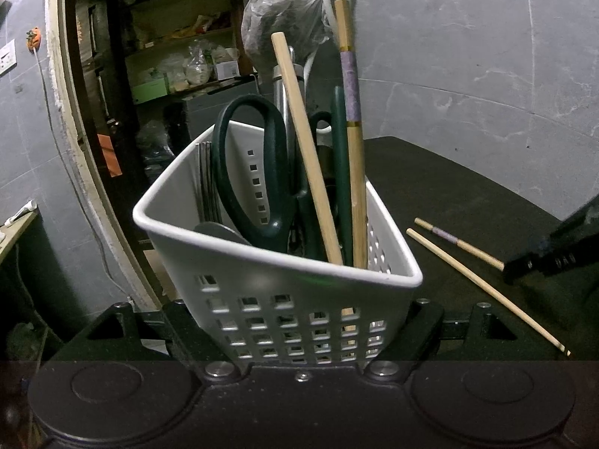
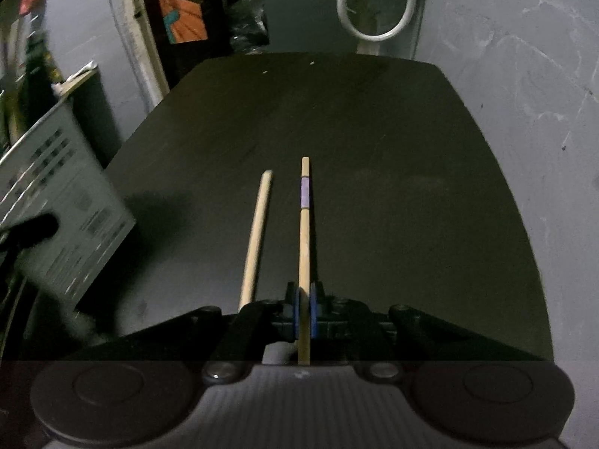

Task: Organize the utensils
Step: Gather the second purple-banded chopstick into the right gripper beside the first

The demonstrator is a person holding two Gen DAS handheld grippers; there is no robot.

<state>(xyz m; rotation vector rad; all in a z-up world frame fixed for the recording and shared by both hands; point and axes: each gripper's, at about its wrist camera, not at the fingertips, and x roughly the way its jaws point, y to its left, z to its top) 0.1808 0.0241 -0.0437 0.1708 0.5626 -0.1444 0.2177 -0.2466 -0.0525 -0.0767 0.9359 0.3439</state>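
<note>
My left gripper (image 1: pixel 299 333) is shut on the white perforated utensil basket (image 1: pixel 187 194) and holds it by its lower part. The basket holds dark green scissors (image 1: pixel 247 172), a plain chopstick (image 1: pixel 303 142) and a purple-banded chopstick (image 1: pixel 352 112). My right gripper (image 2: pixel 307 307) is shut on a purple-banded chopstick (image 2: pixel 304 232) that lies along the black table (image 2: pixel 374 131). A plain chopstick (image 2: pixel 256 232) lies just left of it, outside the jaws. Both loose chopsticks show in the left wrist view, the banded one (image 1: pixel 456 242) and the plain one (image 1: pixel 483 288), next to the right gripper (image 1: pixel 524 263).
The basket shows blurred at the left edge of the right wrist view (image 2: pixel 56 205). Grey marbled walls stand behind and to the right of the table. A doorway with shelves (image 1: pixel 179 56) is behind the basket. A white hose loop (image 2: pixel 374 0) hangs at the table's far end.
</note>
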